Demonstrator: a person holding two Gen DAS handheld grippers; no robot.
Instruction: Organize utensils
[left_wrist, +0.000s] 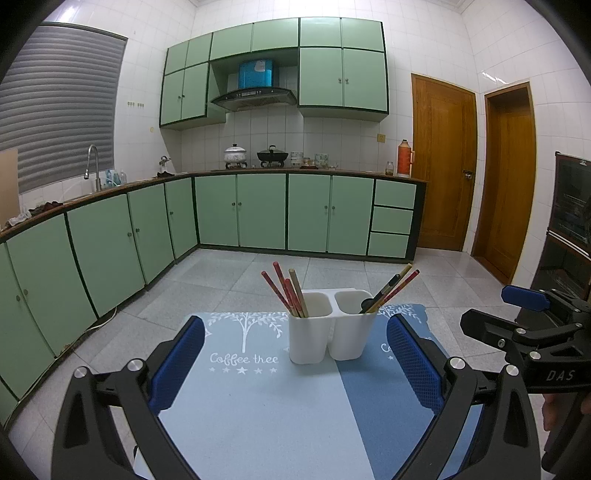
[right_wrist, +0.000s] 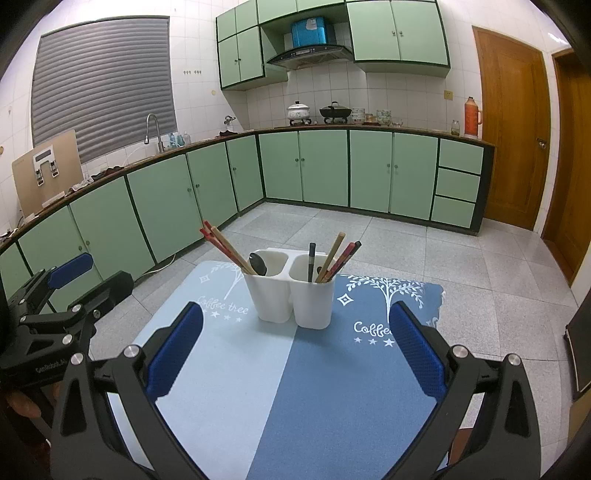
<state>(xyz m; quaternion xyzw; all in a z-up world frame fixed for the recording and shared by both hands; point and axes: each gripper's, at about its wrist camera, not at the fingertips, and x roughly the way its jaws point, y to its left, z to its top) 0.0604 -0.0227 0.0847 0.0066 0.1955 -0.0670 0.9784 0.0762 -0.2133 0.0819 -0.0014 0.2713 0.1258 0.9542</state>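
A white two-compartment utensil holder (left_wrist: 325, 332) (right_wrist: 291, 295) stands on a blue "Coffee tree" mat (left_wrist: 266, 402) (right_wrist: 288, 373). Its left compartment holds red and wooden chopsticks (left_wrist: 286, 291) (right_wrist: 225, 245) and, in the right wrist view, a black spoon (right_wrist: 258, 264). Its right compartment holds more chopsticks (left_wrist: 393, 290) (right_wrist: 338, 258) and a dark utensil (right_wrist: 312, 260). My left gripper (left_wrist: 295, 354) is open and empty, short of the holder. My right gripper (right_wrist: 295, 347) is open and empty too, also short of it. Each gripper shows at the edge of the other's view.
The mat covers a small table; grey tiled floor (left_wrist: 229, 280) lies beyond its edges. Green kitchen cabinets (left_wrist: 258, 210) run along the far wall and left side. Two wooden doors (left_wrist: 443, 162) are at the right. A dark cabinet (left_wrist: 569, 229) stands far right.
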